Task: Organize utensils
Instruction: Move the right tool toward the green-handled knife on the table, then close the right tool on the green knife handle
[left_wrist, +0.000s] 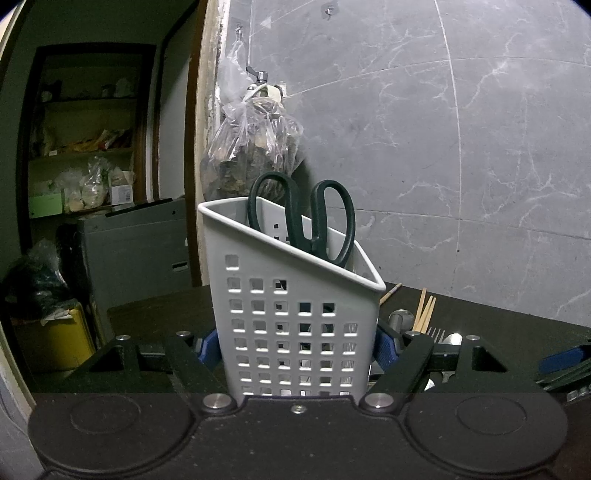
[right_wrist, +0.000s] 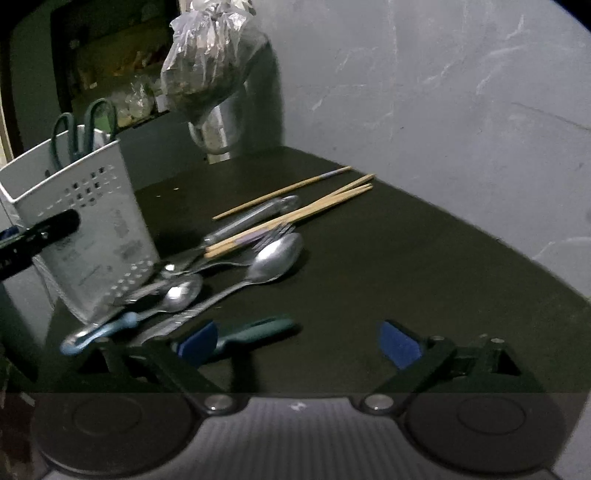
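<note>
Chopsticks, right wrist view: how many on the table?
3. One lies alone, farthest back, tip toward the wall. Two lie side by side nearer, across the fork and spoons. Motion blur and the utensil pile could hide another.

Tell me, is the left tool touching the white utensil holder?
Touching. The left wrist view shows the left tool with both blue pads pressed against the sides of the white utensil holder.
</note>
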